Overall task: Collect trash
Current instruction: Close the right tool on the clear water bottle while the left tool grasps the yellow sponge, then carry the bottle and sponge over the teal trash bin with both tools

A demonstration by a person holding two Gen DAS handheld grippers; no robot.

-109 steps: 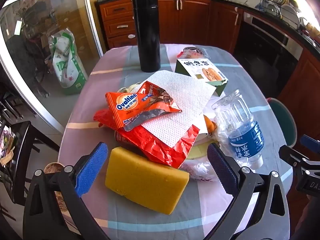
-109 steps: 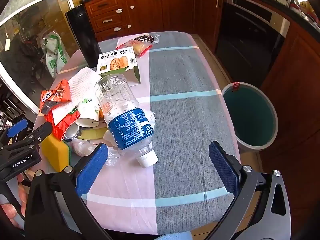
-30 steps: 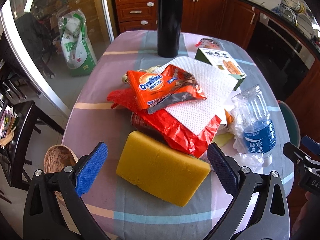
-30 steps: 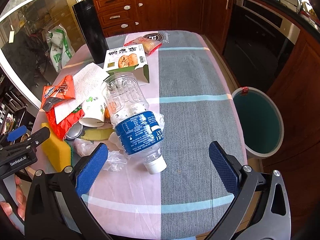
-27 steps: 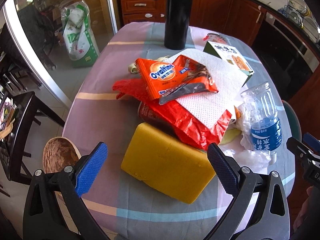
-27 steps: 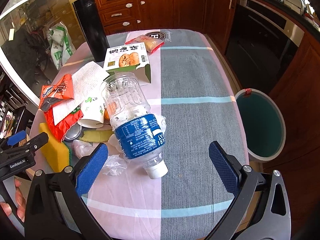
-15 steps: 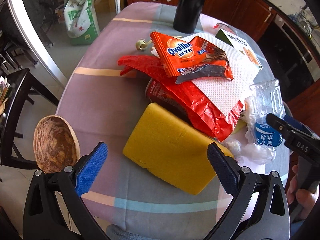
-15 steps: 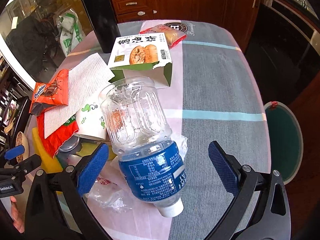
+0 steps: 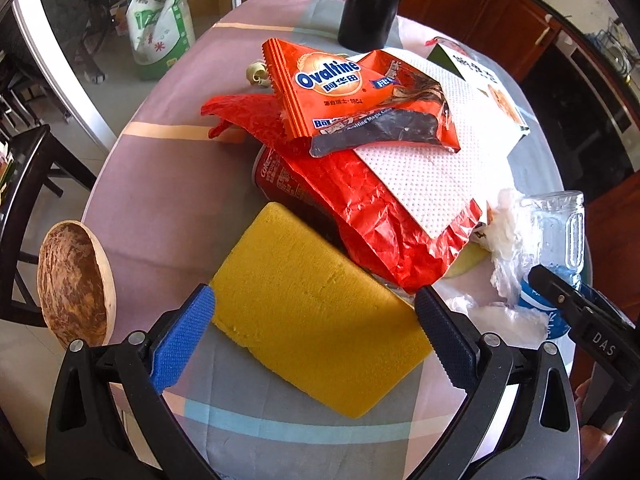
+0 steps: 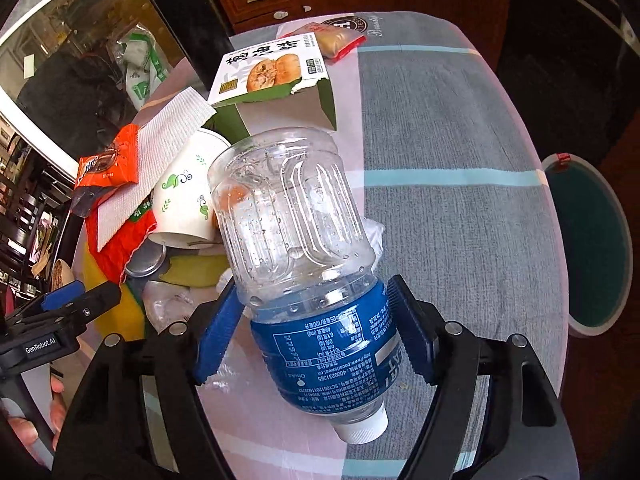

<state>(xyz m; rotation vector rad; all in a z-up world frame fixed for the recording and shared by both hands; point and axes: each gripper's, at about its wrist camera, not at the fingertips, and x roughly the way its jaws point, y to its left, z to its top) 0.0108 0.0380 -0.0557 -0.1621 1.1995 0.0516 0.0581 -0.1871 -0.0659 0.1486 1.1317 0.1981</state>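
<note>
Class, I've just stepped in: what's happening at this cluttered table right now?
A person holding two grippers is clearing trash. The right gripper has its blue pads against the label of the plastic water bottle, which lies with its cap toward the camera. The left gripper is open over the yellow sponge. A green trash bin stands beside the table.

The left gripper (image 9: 314, 334) hangs with its blue-padded jaws spread wide, gripping nothing. The right gripper (image 10: 310, 334) has its jaws drawn in, both blue pads (image 10: 214, 338) pressing the sides of a clear plastic bottle with a blue label (image 10: 304, 264).
</note>
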